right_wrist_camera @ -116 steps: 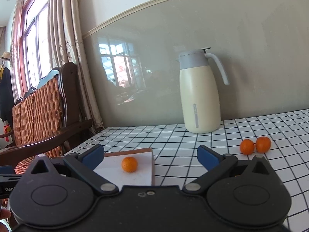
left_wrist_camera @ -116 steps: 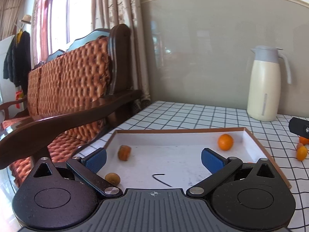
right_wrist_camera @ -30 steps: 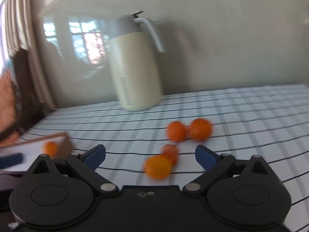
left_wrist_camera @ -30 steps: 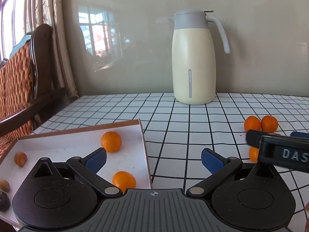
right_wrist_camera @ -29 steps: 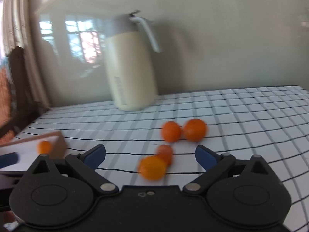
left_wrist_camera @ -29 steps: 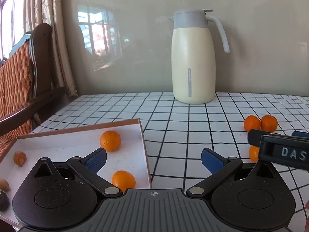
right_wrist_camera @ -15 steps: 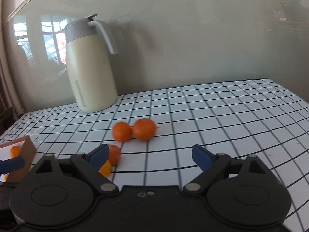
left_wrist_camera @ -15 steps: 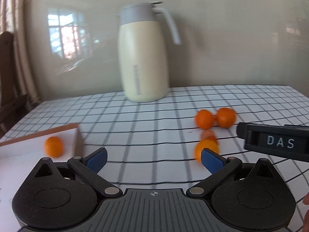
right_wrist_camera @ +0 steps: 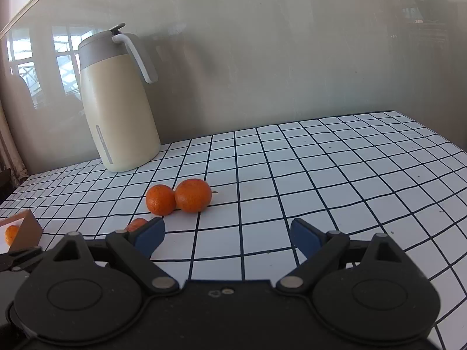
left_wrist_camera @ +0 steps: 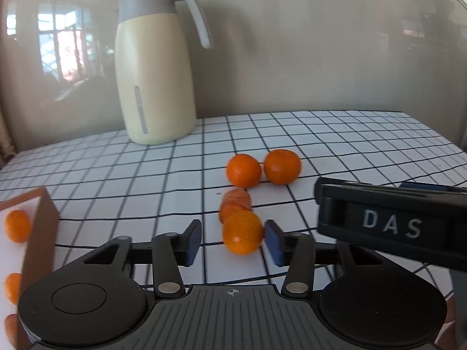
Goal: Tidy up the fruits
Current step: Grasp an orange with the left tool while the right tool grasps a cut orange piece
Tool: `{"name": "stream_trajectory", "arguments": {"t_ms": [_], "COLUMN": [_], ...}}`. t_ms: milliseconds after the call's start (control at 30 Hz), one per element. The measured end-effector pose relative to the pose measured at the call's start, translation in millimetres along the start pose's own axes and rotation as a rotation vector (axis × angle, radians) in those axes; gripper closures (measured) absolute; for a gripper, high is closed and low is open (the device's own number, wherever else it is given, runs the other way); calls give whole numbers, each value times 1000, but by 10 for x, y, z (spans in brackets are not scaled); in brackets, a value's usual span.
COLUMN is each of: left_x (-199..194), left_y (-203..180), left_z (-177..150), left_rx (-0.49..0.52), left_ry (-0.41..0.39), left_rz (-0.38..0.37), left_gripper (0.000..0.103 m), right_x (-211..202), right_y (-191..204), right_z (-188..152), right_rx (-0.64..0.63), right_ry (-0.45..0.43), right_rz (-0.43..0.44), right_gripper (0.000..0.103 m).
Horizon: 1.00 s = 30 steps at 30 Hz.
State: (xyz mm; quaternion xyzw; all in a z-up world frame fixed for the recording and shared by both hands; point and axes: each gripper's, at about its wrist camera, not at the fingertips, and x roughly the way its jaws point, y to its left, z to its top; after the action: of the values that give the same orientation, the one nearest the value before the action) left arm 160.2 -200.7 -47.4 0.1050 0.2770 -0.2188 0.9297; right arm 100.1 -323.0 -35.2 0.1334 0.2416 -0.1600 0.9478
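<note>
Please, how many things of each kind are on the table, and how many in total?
Oranges on the tablecloth: 4
Oranges in the tray: 2
Jug: 1
Tray: 1
Total: 8
A cut-off orange shape at the tray's lower edge is not counted.

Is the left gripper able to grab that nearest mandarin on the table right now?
Probably yes. The left gripper is open with the nearest mandarin already between its blue pads, the right pad apparently touching it. A second mandarin sits right behind it, touching, but outside the jaws.
</note>
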Motion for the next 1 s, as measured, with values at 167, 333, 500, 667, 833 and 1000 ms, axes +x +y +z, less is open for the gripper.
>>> {"name": "stream_trajectory", "arguments": {"t_ms": [167, 333, 500, 667, 833, 1000], "left_x": [-42, -36, -33, -45, -38, -12], "left_y": [-24, 167, 405, 517, 547, 502], "left_z": [-30, -40, -51, -72, -74, -81], "left_rx": [9, -14, -59, -69, -65, -42], "left_ry": [1, 9, 20, 16, 7, 13], "left_rz": [-2, 48, 90, 110, 105, 102], "left_gripper": [71, 71, 71, 71, 71, 71], "right_x": [53, 126, 237, 370, 508, 544], "right_y": [45, 166, 351, 528, 620, 662], "right_z": [10, 11, 37, 24, 4, 4], "right_rx": [-4, -31, -67, -89, -85, -91], "right_ry": [15, 35, 71, 107, 146, 142], "right_rz": [14, 53, 108, 144, 149, 144], "right_gripper": [16, 18, 30, 44, 60, 64]}}
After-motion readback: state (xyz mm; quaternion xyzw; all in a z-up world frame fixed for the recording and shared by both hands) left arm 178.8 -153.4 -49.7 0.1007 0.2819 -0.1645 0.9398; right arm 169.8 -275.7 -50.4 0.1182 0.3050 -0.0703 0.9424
